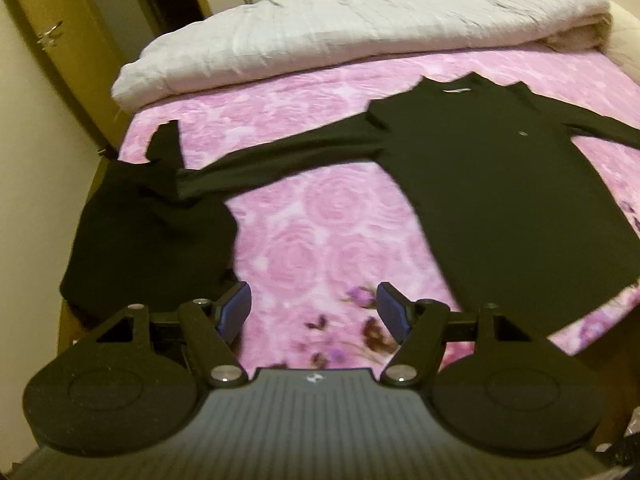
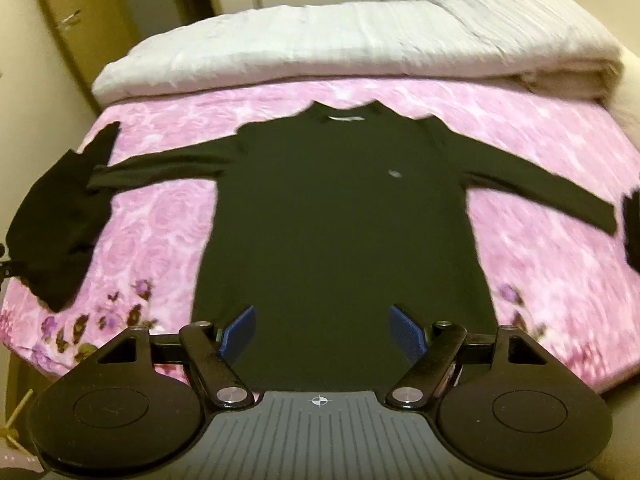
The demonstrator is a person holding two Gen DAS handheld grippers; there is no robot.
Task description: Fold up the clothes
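Because the black long-sleeved knit shirt is soft and limp, grasp its sleeve cuffs; left gripper and right gripper hang released, empty.

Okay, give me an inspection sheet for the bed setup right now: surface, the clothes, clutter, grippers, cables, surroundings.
Surface: pink floral bedspread, flat.
Job's things: black long-sleeved shirt laid flat, front up, both sleeves spread out; second dark garment bunched at the bed's left edge, its top overlapped by the shirt's left cuff.
Clutter: rolled pale duvet along the far side; another dark item at the right edge, cut off by the frame.
Grippers: left gripper open over bare bedspread; right gripper open above the shirt's hem, nothing held.
Cables: nothing seen.
Surroundings: wooden door with handle far left, wall behind.
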